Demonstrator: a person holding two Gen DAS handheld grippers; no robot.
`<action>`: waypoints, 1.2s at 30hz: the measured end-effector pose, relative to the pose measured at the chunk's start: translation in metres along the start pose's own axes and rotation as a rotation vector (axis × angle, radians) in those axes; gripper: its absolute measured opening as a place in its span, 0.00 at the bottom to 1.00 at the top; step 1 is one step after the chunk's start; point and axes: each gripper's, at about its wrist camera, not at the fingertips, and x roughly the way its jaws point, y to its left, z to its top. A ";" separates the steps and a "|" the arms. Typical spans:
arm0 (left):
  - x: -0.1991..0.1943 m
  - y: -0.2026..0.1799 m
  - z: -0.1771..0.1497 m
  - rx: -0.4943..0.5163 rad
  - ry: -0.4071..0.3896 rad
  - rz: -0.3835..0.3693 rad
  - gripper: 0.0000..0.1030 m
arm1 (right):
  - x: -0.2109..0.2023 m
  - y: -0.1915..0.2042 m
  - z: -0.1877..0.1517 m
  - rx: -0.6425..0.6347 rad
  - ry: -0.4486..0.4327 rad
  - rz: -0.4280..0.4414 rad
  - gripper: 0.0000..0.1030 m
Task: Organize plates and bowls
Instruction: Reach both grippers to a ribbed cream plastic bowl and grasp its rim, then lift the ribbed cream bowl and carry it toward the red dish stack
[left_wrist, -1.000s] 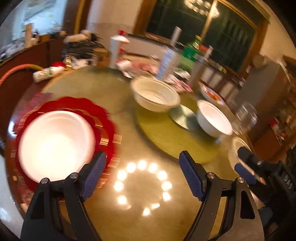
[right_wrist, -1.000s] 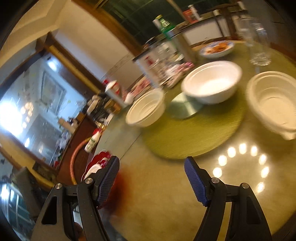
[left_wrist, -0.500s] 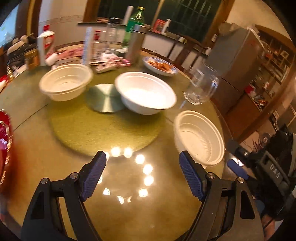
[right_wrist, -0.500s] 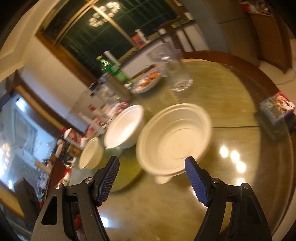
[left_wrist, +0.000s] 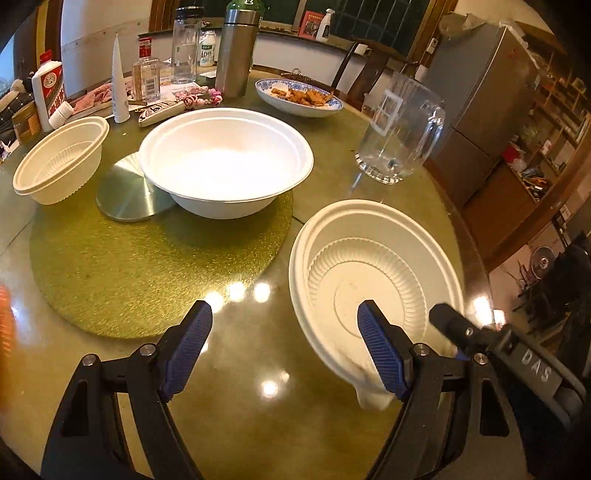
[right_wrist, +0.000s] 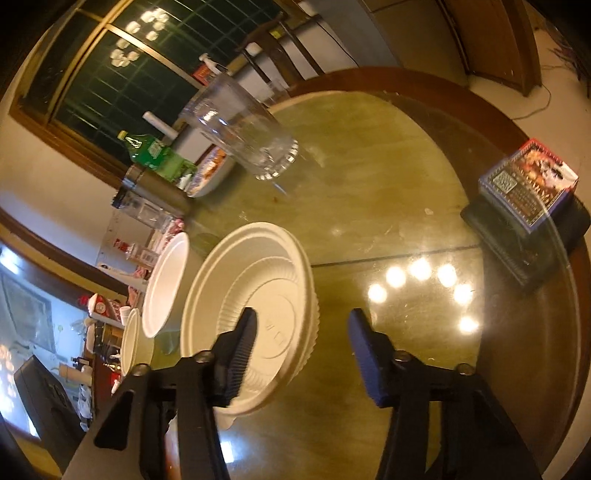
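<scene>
White moulded pulp is what the ribbed bowl (left_wrist: 373, 273) appears made of; in the left wrist view it is seen on the glass-topped bench (left_wrist: 236, 369), right of the gold mat (left_wrist: 147, 266), near the bench edge. Concentric ribs ring its inner wall, and a small tab juts from its near rim. A larger smooth white bowl (left_wrist: 225, 162) is set on the mat, partly over a round metal disc (left_wrist: 125, 192); a smaller ribbed bowl (left_wrist: 59, 162) is set at the far left. The left hand-held gripper (left_wrist: 284, 350) is held wide, nothing between its blue pads; its right pad overlaps the ribbed bowl's near side in view. "DAS" is read on the right hand-held gripper (left_wrist: 532, 369) at the lower right. A clear glass mug (left_wrist: 402, 133) and a blue-rimmed plate of food (left_wrist: 299, 98) are noted further back.

In the right wrist view, the right hand-held gripper (right_wrist: 301, 345) is recorded closing, the ribbed bowl's (right_wrist: 251, 291) near rim between its fingers, one inside the bowl; contact cannot be told. Raised letters on the bowl's floor are unreadable. A printed box (right_wrist: 528, 181) lies at the bench edge, its writing illegible.
</scene>
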 end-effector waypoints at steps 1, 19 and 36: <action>0.003 -0.001 -0.001 0.010 0.012 0.000 0.73 | 0.003 0.004 -0.001 -0.001 0.006 0.001 0.39; -0.089 0.125 -0.039 -0.051 -0.236 0.150 0.16 | -0.004 0.130 -0.104 -0.305 -0.067 0.156 0.08; -0.102 0.216 -0.054 -0.205 -0.324 0.206 0.15 | 0.027 0.212 -0.182 -0.502 -0.068 0.233 0.08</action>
